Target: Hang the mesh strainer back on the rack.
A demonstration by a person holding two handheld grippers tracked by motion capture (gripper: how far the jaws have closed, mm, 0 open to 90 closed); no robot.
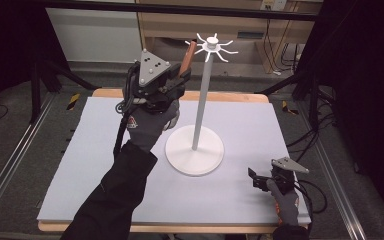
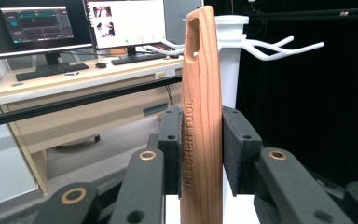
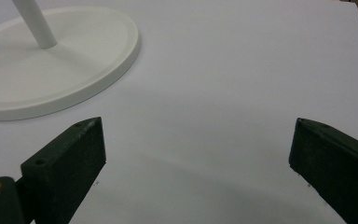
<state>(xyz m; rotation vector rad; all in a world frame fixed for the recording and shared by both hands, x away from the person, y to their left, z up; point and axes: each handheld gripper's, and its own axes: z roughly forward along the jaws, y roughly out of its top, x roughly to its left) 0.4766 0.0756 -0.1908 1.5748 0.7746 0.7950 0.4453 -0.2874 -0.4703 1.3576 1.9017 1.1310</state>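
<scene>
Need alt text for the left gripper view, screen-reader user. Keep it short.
The left claw is shut on an upright wooden handle stamped KITCHEN TOOL, its slotted top end held close to the white hooks at the top of a white stand. Behind to the left are a desk with two monitors and keyboards; to the right the background is black.

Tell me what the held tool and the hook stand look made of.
The kitchen tool handle looks like unvarnished wood: visible grain, engraved lettering, a hanging slot. The stand, clearer in the left gripper view, is smooth matte white, probably plastic or painted metal; which, I cannot tell.
</scene>
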